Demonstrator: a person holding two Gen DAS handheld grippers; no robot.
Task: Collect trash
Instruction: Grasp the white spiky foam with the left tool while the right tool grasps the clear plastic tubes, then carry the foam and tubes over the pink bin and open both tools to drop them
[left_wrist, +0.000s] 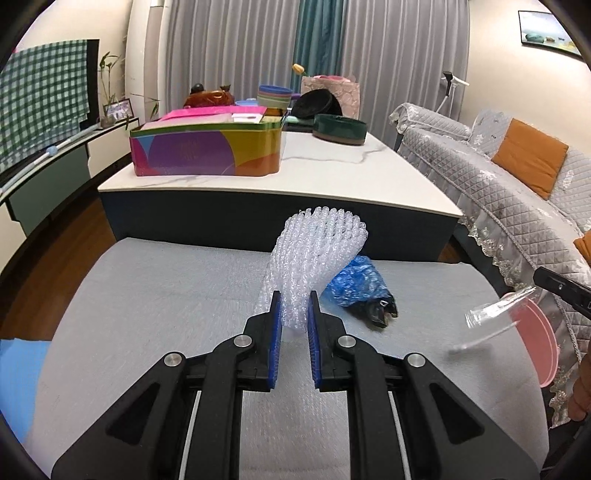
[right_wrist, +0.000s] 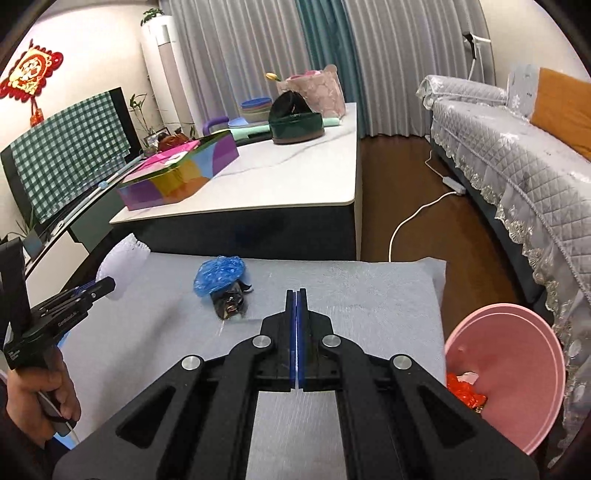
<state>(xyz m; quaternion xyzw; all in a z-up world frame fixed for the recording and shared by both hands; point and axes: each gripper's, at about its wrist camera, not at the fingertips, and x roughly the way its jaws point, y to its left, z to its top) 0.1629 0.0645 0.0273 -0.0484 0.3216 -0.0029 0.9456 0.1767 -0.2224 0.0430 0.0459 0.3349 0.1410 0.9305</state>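
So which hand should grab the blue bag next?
Probably the right. The left gripper is busy clamping bubble wrap, while the right gripper looks shut on nothing, with the blue bag just ahead.

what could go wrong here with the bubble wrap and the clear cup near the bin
1. The left tool pinches only the bottom edge of the floppy clear bubble wrap sheet, so it could slip out or snag on the way to the round pink plastic bin.
2. The clear plastic cup looks blurred beside the bin rim and may miss it.

Home living room, quilted sofa (right_wrist: 517, 155), long curtains (right_wrist: 258, 44), cluttered coffee table (right_wrist: 295, 177), standing air conditioner (right_wrist: 166, 66)
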